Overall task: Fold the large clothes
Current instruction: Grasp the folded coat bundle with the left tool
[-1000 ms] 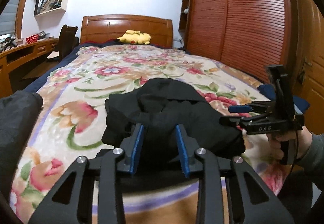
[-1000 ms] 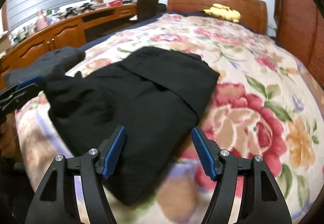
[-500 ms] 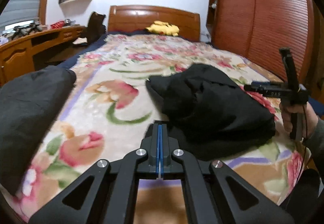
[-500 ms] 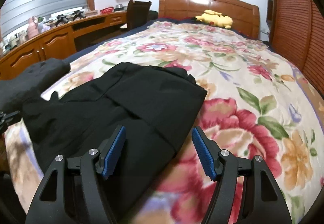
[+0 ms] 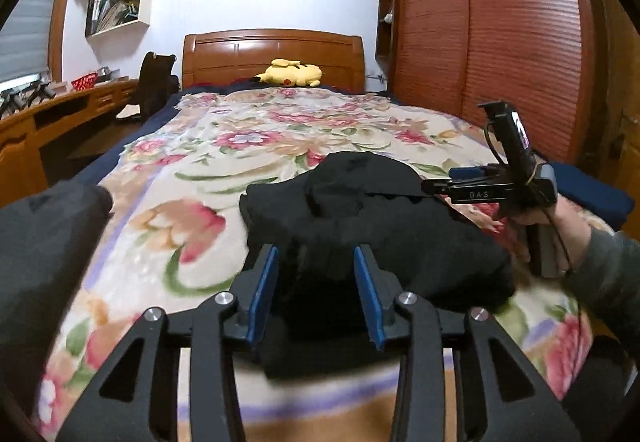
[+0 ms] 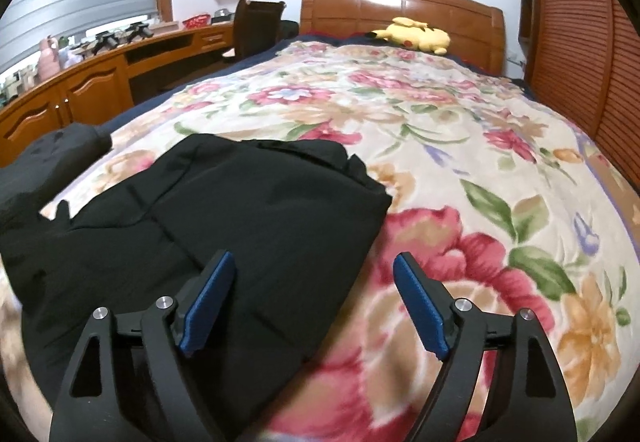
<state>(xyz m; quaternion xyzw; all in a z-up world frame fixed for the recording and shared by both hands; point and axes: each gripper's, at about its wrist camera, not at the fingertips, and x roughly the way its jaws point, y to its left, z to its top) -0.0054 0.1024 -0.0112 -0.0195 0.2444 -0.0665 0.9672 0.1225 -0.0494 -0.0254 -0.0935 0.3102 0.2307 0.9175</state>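
A black padded garment (image 5: 372, 226) lies folded in a bundle on the floral bedspread (image 5: 248, 138), near the foot of the bed. It also shows in the right wrist view (image 6: 224, 210), flatter, with its folded edge to the right. My left gripper (image 5: 316, 282) is open and empty, its blue pads just short of the garment's near edge. My right gripper (image 6: 316, 294) is open and empty above the garment's right edge. It also shows in the left wrist view (image 5: 440, 182), hand-held at the garment's right side.
A second dark garment (image 5: 36, 242) lies at the bed's left edge, also in the right wrist view (image 6: 52, 150). A yellow plush toy (image 5: 290, 73) rests by the headboard. A wooden desk (image 6: 80, 82) and chair (image 6: 256, 26) stand left, a wardrobe (image 5: 500, 42) right.
My left gripper was shut and off to the left half a second ago; it has opened and swung back to face the black garment. My right gripper stayed open and moved little.
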